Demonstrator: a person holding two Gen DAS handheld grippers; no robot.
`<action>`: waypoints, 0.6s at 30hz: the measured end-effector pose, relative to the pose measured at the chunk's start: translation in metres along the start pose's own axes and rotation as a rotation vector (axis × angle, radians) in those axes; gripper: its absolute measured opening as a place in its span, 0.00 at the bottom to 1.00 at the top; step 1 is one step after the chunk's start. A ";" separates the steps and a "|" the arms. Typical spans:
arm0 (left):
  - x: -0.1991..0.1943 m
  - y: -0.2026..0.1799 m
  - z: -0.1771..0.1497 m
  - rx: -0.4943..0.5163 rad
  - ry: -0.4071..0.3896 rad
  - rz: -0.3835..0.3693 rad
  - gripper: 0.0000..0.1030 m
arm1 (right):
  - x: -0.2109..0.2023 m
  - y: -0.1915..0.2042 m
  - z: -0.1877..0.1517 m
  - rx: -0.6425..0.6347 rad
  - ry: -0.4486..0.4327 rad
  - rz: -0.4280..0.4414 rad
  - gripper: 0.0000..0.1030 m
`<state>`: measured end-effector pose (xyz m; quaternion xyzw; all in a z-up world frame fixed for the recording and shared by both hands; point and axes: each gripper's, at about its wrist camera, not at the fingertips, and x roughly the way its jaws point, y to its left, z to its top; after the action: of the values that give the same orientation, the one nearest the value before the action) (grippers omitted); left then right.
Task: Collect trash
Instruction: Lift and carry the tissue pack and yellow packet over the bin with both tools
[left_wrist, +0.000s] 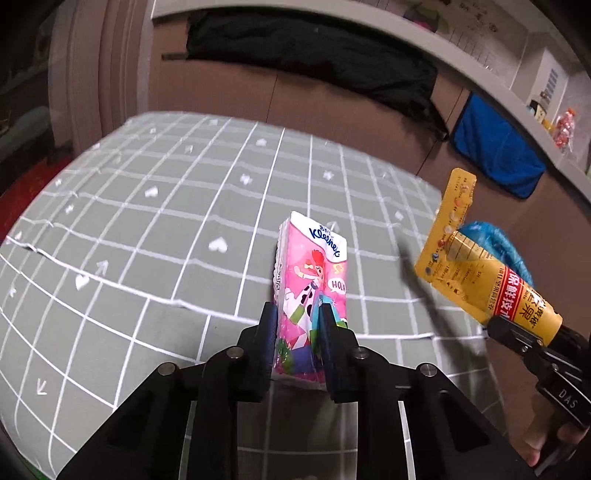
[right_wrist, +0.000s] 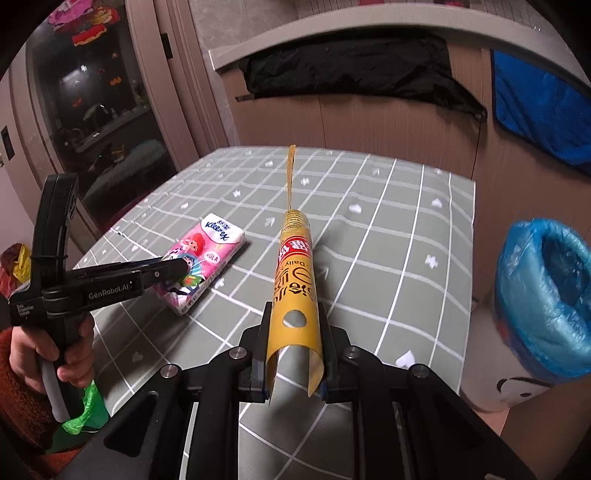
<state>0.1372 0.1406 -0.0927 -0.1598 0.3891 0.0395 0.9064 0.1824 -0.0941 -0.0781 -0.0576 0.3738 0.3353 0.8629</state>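
Note:
My left gripper (left_wrist: 295, 314) is shut on a pink Kleenex tissue pack (left_wrist: 314, 280), held above the grey-green checked tablecloth (left_wrist: 147, 229). In the right wrist view the pack (right_wrist: 207, 262) sits between the left gripper's fingers (right_wrist: 170, 271) at the table's left. My right gripper (right_wrist: 293, 317) is shut on a yellow rolled wrapper (right_wrist: 295, 266) with red print, raised over the table. The same wrapper (left_wrist: 476, 266) shows at the right in the left wrist view. A bin lined with a blue bag (right_wrist: 543, 295) stands off the table's right edge.
A black cloth (right_wrist: 354, 70) and a blue cloth (right_wrist: 539, 107) hang on the brown cabinet behind the table. A green bag (right_wrist: 86, 410) lies low at the left. A shelf (left_wrist: 554, 122) with small items runs above the cabinet.

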 end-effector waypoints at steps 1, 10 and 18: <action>-0.006 -0.002 0.002 0.008 -0.019 0.005 0.22 | -0.004 0.000 0.002 -0.003 -0.012 0.000 0.16; -0.069 -0.042 0.022 0.099 -0.225 0.020 0.22 | -0.035 -0.008 0.020 0.001 -0.108 -0.004 0.16; -0.080 -0.119 0.051 0.232 -0.310 -0.069 0.22 | -0.083 -0.041 0.039 0.012 -0.231 -0.073 0.16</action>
<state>0.1402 0.0481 0.0281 -0.0596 0.2412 -0.0127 0.9686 0.1905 -0.1563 -0.0001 -0.0271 0.2716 0.3058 0.9121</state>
